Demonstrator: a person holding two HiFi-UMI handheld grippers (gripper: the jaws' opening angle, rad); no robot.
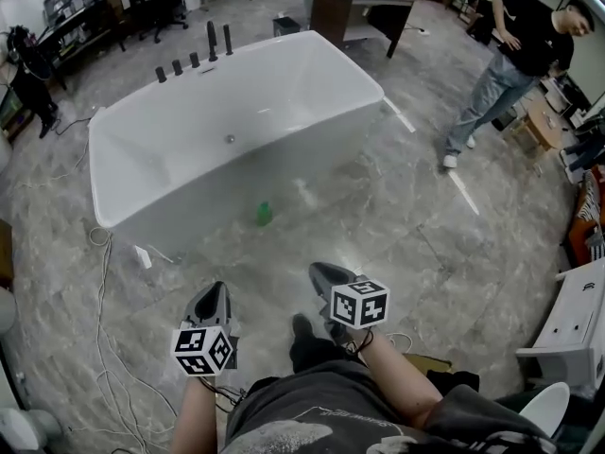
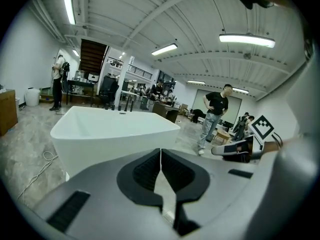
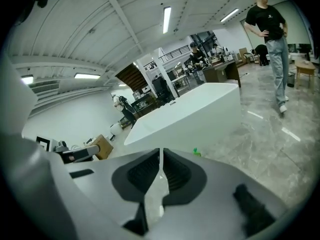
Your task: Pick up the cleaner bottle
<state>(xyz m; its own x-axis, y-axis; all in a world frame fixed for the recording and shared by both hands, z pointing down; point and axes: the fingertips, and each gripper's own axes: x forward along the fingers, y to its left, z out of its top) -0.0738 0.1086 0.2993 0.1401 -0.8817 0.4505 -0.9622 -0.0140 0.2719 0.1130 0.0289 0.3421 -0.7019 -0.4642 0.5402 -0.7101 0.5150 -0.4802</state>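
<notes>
**Asker:** What is the main thing in the scene?

**Describer:** A large white bathtub (image 1: 236, 112), freestanding on a grey marbled floor (image 1: 397, 216) and seen from above. A row of dark taps (image 1: 194, 57) stands along the tub's far rim.

**Asker:** Going left to right on the near side of the tub, what comes first?

**Describer:** A thin pale cable (image 1: 106, 282) trails over the floor off the tub's near left corner. Then come the left tongs (image 1: 216, 293), held well short of the tub's near wall and pointing towards it. Their two dark ribbed pads are pressed together, with nothing between them.

**Asker:** And the cleaner bottle?

**Describer:** The cleaner bottle (image 1: 265, 214) is a small bright green shape on the floor, just beside the tub's near outer wall at about the middle of its length. It seems to stand upright, narrower at the top. It is too small to make out a cap or a label. It is well apart from both tongs.

**Asker:** What is further right?

**Describer:** The right tongs (image 1: 318, 274), also short of the tub's near wall and pointing towards it. They too are closed and empty. Beyond the tub's right end stands a person (image 1: 515, 60) in a black top and pale jeans.
</notes>
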